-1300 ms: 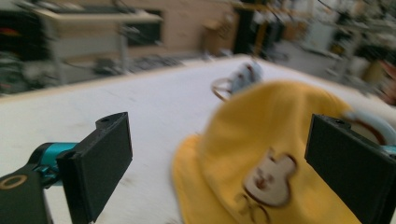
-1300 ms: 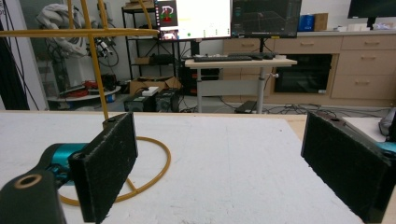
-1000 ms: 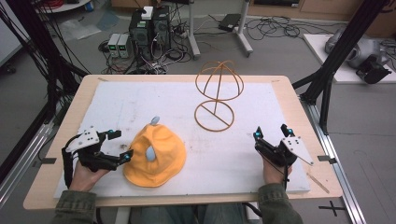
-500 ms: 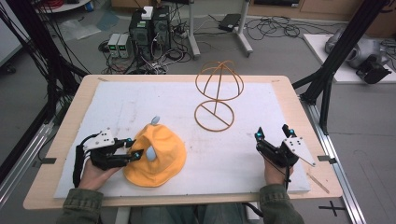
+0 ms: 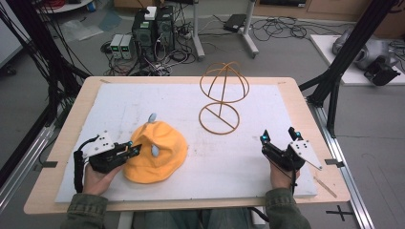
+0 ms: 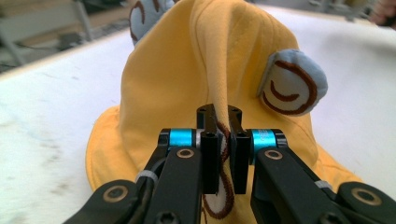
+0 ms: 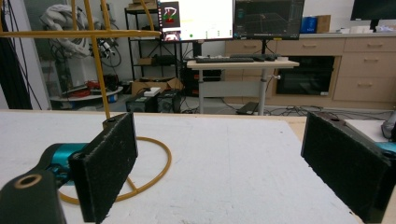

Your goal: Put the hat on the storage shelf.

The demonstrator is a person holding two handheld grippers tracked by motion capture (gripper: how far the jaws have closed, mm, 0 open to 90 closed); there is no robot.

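A yellow bucket hat [image 5: 155,151] with pale blue ear patches lies on the white board at the front left. My left gripper [image 5: 131,149] presses into the hat's left side, and its jaws are shut on a raised fold of the hat's fabric [image 6: 223,140]. A blue ear with a brown spiral [image 6: 292,83] sticks out to the right of the fold. A yellow wire hat stand [image 5: 222,95] rises at the middle back. My right gripper [image 5: 279,136] rests at the front right, open and holding nothing, with the wire stand's base ring [image 7: 154,172] ahead on its left.
The white foam board [image 5: 239,162] covers a wooden table [image 5: 296,81]. Black frame posts stand at both sides. Cables, computers and a desk with monitors [image 7: 196,18] lie beyond the far edge.
My left gripper has moved right into the hat and closed on a fold of its fabric. The right gripper has stayed in place.
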